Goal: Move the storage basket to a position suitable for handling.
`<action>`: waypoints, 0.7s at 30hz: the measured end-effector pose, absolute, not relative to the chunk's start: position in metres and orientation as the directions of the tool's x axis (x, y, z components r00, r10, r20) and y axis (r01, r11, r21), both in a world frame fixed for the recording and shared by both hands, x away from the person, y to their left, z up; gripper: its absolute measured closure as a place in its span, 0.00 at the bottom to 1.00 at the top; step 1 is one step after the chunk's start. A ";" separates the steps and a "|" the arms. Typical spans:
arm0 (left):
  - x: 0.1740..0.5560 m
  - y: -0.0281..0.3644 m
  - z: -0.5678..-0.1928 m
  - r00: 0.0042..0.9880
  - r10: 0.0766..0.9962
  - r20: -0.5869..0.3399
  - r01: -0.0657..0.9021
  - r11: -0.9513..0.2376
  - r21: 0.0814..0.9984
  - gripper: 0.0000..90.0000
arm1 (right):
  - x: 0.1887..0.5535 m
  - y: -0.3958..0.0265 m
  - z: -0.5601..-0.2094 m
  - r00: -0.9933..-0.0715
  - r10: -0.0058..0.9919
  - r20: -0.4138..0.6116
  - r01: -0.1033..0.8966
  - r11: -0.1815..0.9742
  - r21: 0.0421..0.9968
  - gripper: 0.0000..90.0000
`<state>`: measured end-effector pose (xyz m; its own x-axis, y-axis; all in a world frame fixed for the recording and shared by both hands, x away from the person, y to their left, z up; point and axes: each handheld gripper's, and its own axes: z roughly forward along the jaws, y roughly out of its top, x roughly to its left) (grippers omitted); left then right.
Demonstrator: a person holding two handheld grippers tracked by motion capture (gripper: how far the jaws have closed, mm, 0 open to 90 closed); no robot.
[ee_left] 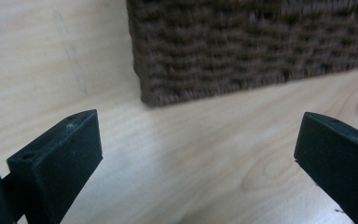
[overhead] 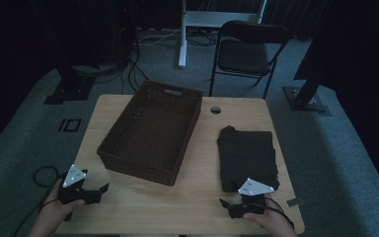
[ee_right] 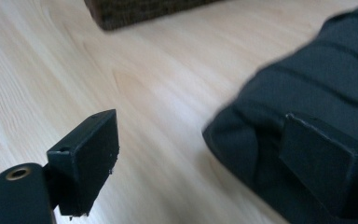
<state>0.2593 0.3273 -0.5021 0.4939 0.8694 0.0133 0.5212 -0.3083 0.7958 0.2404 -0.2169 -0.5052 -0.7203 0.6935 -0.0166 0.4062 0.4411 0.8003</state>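
Now the right tongs [overhead: 233,206] sit wide apart at the near right corner of the tabletop [overhead: 197,197], just beside the folded dark cloth [overhead: 247,155]. They should pinch its near edge well. The left tongs [overhead: 98,191] wait apart by the basket [overhead: 150,131].

A rough brown wicker weave is seen on the basket [overhead: 150,129]; pale, smooth wood grain on the counter [overhead: 197,195]; soft matt cloth in the folded dark garment [overhead: 247,153].
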 end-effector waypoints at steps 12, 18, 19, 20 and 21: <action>0.275 0.332 -0.486 0.501 0.865 0.016 0.476 -0.291 0.830 0.01 | 0.258 -0.183 -0.482 -0.704 0.710 0.014 0.383 0.363 0.850 0.16; 0.287 0.334 -0.475 0.506 0.862 0.018 0.458 -0.287 0.841 0.01 | 0.267 -0.165 -0.469 -0.693 0.720 0.005 0.365 0.346 0.864 0.15; 0.289 0.334 -0.473 0.506 0.862 0.027 0.451 -0.291 0.844 0.01 | 0.269 -0.162 -0.467 -0.695 0.719 0.005 0.362 0.343 0.867 0.15; 0.292 0.334 -0.471 0.508 0.861 0.025 0.444 -0.286 0.849 0.01 | 0.271 -0.159 -0.465 -0.691 0.723 0.007 0.362 0.337 0.869 0.15; 0.294 0.334 -0.468 0.513 0.858 0.019 0.440 -0.282 0.853 0.01 | 0.272 -0.157 -0.464 -0.685 0.729 0.006 0.360 0.332 0.872 0.15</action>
